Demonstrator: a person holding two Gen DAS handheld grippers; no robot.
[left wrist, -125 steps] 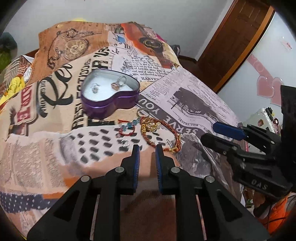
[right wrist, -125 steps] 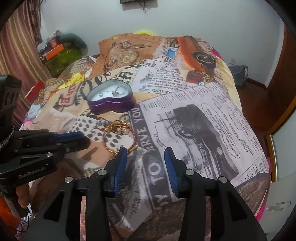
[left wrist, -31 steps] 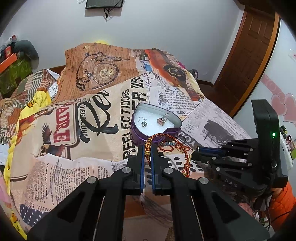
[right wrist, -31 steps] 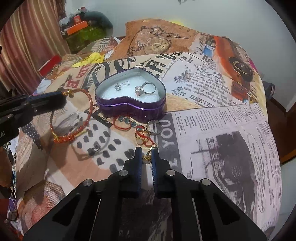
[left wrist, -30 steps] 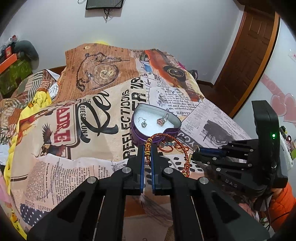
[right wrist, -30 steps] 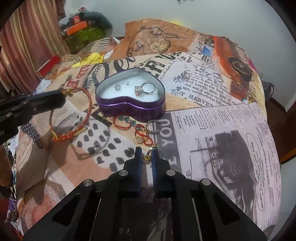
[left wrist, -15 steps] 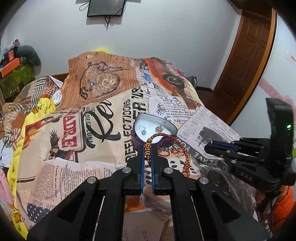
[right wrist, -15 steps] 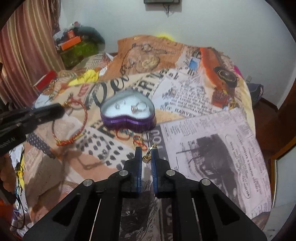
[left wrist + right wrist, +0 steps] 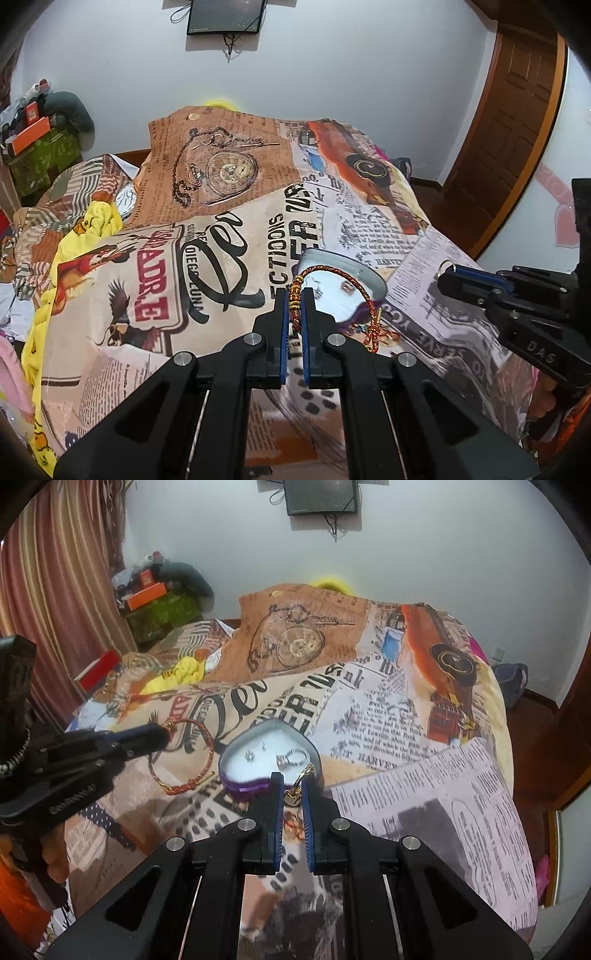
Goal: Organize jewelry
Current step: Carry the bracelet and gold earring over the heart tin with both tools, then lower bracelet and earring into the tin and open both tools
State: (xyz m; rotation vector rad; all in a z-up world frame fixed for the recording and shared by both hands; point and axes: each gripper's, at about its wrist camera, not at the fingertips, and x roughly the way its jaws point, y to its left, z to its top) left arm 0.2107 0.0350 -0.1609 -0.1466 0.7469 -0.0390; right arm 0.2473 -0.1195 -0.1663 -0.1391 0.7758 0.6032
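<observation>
Now the left tongs [image 9: 294,295] are pinched narrow on a red-and-gold braided bracelet [image 9: 334,275], lifted above the bed [image 9: 221,236] just near the purple heart-shaped tin [image 9: 269,764]. Right tongs [image 9: 292,782], nearly closed, grip a small gold earring [image 9: 295,792] at the tin's near rim.

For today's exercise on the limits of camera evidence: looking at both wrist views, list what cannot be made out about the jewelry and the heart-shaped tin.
- Left wrist view: the heart-shaped tin is mostly hidden by the left gripper and its red braided bracelet.
- Right wrist view: the gold piece in the right gripper is too small to identify.
- Right wrist view: loose jewelry before the tin is hidden behind the fingers.
- Tin's small earring: design unreadable.
</observation>
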